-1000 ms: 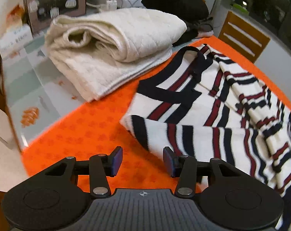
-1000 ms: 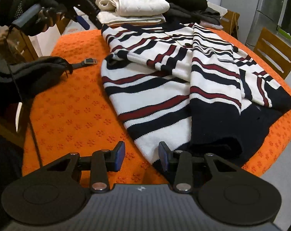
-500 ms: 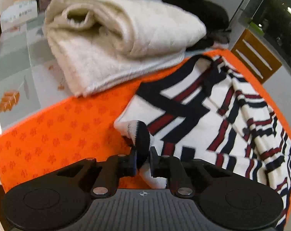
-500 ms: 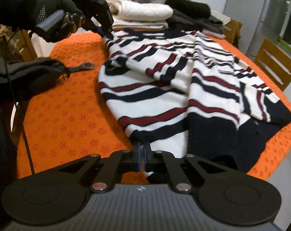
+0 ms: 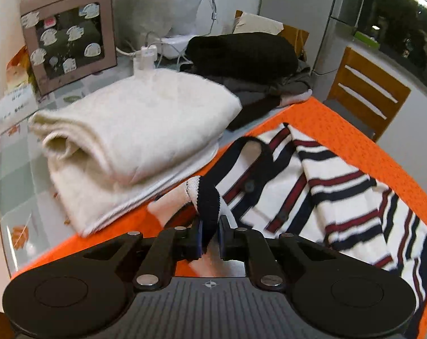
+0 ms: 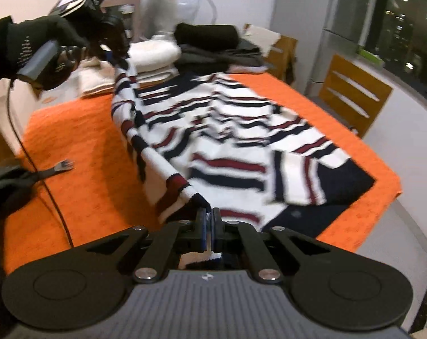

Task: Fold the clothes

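A white cardigan [image 6: 230, 141] striped navy and red lies spread across the orange table cover, its left edge lifted off the surface.

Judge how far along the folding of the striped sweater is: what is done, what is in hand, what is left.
Done: folded cream blanket and dark clothes lie stacked behind. In hand: left gripper and right gripper each pinch one edge of the striped sweater, lifting it off the orange cloth. Left: every fold.
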{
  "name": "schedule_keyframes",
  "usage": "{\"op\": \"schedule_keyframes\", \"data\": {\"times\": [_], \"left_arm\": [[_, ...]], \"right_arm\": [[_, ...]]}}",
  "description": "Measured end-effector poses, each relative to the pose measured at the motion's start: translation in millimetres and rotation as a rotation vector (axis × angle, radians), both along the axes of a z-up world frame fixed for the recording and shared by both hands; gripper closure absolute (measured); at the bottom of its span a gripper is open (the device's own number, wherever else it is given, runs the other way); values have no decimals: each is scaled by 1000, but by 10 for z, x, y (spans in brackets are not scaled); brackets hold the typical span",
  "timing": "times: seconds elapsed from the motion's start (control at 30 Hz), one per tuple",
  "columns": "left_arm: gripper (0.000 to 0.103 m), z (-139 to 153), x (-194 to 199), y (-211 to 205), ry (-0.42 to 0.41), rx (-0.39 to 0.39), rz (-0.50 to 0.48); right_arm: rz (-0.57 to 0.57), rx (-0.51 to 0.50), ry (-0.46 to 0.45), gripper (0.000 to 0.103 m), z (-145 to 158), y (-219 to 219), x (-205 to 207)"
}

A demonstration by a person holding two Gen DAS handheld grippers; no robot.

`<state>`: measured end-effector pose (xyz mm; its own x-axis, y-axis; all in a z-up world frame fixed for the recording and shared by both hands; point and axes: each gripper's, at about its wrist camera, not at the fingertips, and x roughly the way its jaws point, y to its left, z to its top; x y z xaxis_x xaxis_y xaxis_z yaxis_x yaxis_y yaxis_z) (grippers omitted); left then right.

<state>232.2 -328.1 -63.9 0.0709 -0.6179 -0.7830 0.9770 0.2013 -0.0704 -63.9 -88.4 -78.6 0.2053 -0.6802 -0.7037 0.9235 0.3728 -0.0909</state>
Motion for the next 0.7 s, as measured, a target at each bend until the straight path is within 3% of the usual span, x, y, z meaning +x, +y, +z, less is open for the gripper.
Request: {"op": "schedule_keyframes", "data": {"times": [0.17, 0.4, 0.57, 0.7], "left_arm": [[90, -98, -288, -422, -67, 36, -1], [87, -550, -503, -792, -157, 119, -17], [75, -682, -509, -823, -176, 73, -87], [68, -520, -342, -726, -128, 30, -58]], "right_arm": [[-44, 29, 31, 100, -57, -474, -243], [-25, 146, 40, 100, -477, -967, -412], [-35, 168, 46, 98, -640, -926, -373], [-73, 139, 6, 89, -534, -893, -463]]}}
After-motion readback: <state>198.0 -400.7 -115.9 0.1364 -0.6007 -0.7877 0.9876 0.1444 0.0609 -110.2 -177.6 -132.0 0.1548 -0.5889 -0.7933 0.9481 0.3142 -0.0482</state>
